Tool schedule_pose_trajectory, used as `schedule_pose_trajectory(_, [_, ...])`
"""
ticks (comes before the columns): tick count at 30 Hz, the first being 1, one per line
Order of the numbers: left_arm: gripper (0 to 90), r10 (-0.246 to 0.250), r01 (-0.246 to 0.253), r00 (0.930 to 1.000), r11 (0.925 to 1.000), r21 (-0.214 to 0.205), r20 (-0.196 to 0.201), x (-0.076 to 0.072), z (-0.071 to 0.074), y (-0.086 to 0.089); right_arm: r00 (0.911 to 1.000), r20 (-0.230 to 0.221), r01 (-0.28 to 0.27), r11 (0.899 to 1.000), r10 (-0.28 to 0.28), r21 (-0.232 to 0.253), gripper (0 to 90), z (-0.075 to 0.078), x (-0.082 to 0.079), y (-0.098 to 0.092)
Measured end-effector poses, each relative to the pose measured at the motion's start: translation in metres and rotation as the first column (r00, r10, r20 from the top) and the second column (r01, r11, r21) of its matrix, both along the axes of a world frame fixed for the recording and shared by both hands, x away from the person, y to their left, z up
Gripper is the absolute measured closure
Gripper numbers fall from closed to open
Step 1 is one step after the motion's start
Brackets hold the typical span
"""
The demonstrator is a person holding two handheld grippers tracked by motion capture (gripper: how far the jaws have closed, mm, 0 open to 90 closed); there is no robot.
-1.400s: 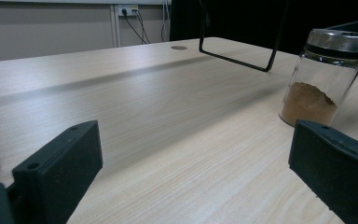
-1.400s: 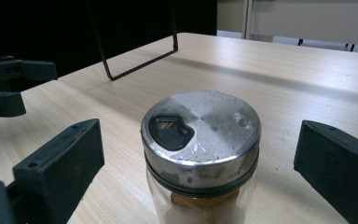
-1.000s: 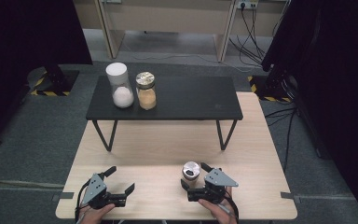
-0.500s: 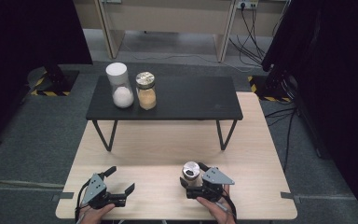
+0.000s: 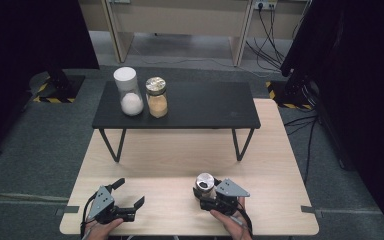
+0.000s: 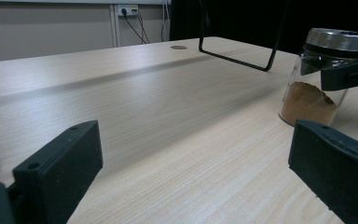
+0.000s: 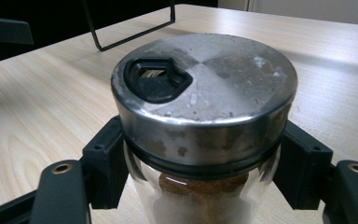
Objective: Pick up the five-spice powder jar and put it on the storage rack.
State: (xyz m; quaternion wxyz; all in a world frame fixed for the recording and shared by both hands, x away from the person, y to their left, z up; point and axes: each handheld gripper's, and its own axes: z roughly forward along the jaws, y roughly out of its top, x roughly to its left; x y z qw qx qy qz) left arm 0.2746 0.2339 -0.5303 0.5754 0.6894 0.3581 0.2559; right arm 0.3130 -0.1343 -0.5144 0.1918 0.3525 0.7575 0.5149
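the right gripper [image 5: 206, 196] has just been closing its jaws, and they now clamp a glass spice shaker [image 7: 204, 140] of brown powder, one pad on each side of the glass right under the steel lid [image 7: 205, 79]. the shaker stands upright between the jaws on the light wooden table [image 5: 180, 160], its lid's black pour hole on the near left of the top. the left gripper [image 5: 124, 200] rests on the same table with its jaws wide and nothing between them; from its own view the shaker sits ahead and off to the right of its jaws, well apart.

the step in hand looks like securing the shaker before a lift. the grip sits high, just below the lid's rim, so the rim should stop the glass slipping down through the pads; the weight of powder hangs below, so a straight, slow rise would keep it from swinging. keep it upright, since the pour hole looks open. beyond the jaws, the black low table [image 5: 205, 107] carries a jar of white powder [image 5: 128, 91] and a jar of tan powder [image 5: 156, 96].
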Motion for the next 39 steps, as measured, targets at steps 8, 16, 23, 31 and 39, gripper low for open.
schedule_pose_trajectory(8, [2.2, 0.0, 0.0, 1.0, 1.0, 0.0, 0.001, 0.0, 0.0, 0.0, 0.9997, 0.024, 0.011, 1.0, -0.01, -0.019, 30.6, 0.003, -0.002, 0.002])
schedule_pose_trajectory(16, [2.3, -0.001, 0.001, 1.0, 1.0, 0.001, 0.001, 0.0, 0.0, 0.0, 0.9996, 0.022, 0.018, 0.999, -0.019, 0.03, 30.7, 0.013, -0.001, -0.001])
schedule_pose_trajectory(23, [2.3, -0.001, 0.001, 1.0, 1.0, 0.001, 0.001, 0.0, 0.0, 0.0, 0.9996, 0.027, 0.009, 0.999, -0.01, 0.042, 30.7, 0.027, -0.002, 0.0])
schedule_pose_trajectory(31, [2.3, -0.001, 0.001, 1.0, 1.0, 0.001, 0.001, 0.0, 0.0, 0.0, 0.9993, 0.035, 0.011, 0.999, -0.012, 0.033, 30.8, 0.037, 0.0, 0.002])
schedule_pose_trajectory(39, [2.3, -0.001, 0.001, 1.0, 1.0, 0.001, 0.0, 0.0, 0.0, 0.0, 0.9996, 0.029, 0.001, 0.999, -0.003, 0.052, 30.9, 0.052, 0.003, 0.003])
